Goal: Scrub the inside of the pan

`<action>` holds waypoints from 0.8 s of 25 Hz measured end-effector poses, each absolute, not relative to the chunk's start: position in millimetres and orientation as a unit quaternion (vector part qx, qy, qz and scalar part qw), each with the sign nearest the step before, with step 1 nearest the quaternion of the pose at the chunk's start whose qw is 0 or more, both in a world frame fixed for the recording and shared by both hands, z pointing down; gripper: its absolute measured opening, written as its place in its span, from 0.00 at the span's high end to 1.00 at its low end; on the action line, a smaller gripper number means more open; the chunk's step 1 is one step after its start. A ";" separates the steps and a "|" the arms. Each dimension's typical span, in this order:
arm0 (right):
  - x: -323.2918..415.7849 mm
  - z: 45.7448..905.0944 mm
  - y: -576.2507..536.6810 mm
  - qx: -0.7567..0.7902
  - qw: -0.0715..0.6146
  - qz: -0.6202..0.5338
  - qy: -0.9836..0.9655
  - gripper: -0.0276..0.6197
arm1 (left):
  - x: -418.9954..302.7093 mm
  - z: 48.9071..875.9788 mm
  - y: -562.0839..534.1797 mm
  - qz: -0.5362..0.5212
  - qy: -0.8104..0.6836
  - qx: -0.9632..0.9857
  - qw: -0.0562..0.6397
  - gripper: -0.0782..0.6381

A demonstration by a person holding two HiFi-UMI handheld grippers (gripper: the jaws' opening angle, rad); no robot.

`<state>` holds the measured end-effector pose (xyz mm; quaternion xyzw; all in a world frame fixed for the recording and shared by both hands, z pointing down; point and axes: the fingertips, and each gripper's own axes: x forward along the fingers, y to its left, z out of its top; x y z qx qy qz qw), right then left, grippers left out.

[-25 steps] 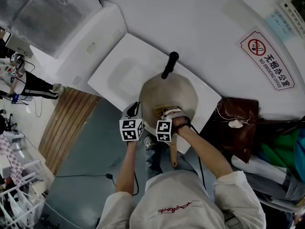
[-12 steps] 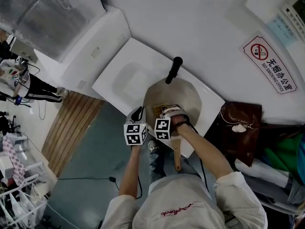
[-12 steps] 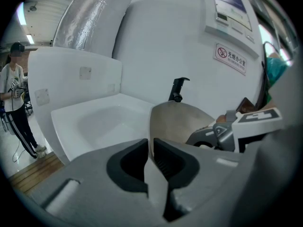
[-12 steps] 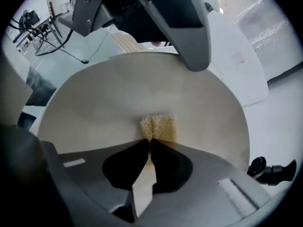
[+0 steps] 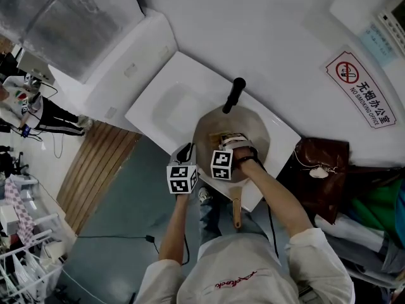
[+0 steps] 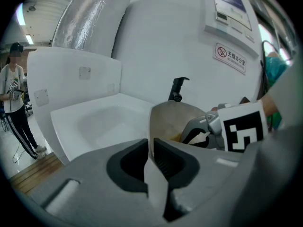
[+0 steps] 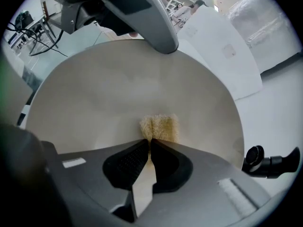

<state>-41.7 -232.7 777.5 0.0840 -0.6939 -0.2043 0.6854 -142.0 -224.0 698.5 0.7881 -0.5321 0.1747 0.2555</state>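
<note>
Steadies pan (image 5: 250, 122) by pinching rim btw. left gripper (image 6: 150, 148) jaws; clamps scrub brush (image 7: 159, 126) in right gripper (image 7: 150, 145) jaws, bristles pressed on inside.

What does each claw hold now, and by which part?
The left claw grips the pan by its rim; the right claw grips the brush just behind its bristles.

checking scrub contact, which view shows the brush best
Right gripper view: brush bristles on the pan, past the shut jaws. Head view shows mostly its handle; left gripper view, a sliver.
</note>
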 end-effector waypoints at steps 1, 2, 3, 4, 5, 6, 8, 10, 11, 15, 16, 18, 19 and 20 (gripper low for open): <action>-38.4 777.2 -234.5 0.087 0.686 -0.202 -0.693 0.91 | -142.0 698.5 -224.0 0.174 -0.532 0.788 0.255 0.84; -34.9 776.8 -236.1 0.090 0.687 -0.200 -0.692 0.91 | -142.1 698.5 -223.9 0.174 -0.532 0.789 0.255 0.84; -31.5 776.3 -237.4 0.093 0.688 -0.199 -0.691 0.91 | -142.3 698.5 -224.0 0.174 -0.532 0.788 0.255 0.84; -27.8 776.0 -238.2 0.095 0.690 -0.198 -0.690 0.91 | -142.5 698.6 -224.0 0.174 -0.533 0.788 0.255 0.84; -24.1 776.0 -238.4 0.097 0.691 -0.198 -0.689 0.91 | -142.4 698.7 -224.1 0.174 -0.533 0.788 0.255 0.84; -20.7 776.2 -238.1 0.098 0.692 -0.197 -0.688 0.91 | -142.3 698.9 -224.1 0.174 -0.534 0.787 0.255 0.84; -14.8 776.9 -236.9 0.099 0.693 -0.197 -0.686 0.91 | -142.0 699.0 -224.4 0.175 -0.534 0.787 0.254 0.84; -9.4 777.1 -234.5 0.100 0.696 -0.196 -0.684 0.91 | -141.8 698.9 -224.3 0.175 -0.534 0.787 0.253 0.84; -7.1 777.1 -232.8 0.100 0.697 -0.195 -0.683 0.91 | -141.9 698.8 -223.9 0.175 -0.534 0.787 0.254 0.84; 1.0 778.1 -224.9 0.104 0.699 -0.187 -0.682 0.91 | -142.4 698.6 -223.5 0.175 -0.534 0.787 0.255 0.84; 2.8 778.8 -222.7 0.105 0.699 -0.184 -0.683 0.91 | -142.3 698.7 -223.7 0.175 -0.535 0.786 0.255 0.84; 6.1 780.3 -217.6 0.105 0.700 -0.183 -0.682 0.91 | -142.1 699.0 -224.1 0.173 -0.538 0.785 0.255 0.84; 7.3 781.1 -214.9 0.105 0.701 -0.182 -0.682 0.91 | -142.0 699.0 -224.1 0.172 -0.539 0.784 0.256 0.84; 8.2 781.7 -212.1 0.105 0.701 -0.181 -0.681 0.91 | -141.9 699.0 -224.2 0.172 -0.540 0.783 0.257 0.84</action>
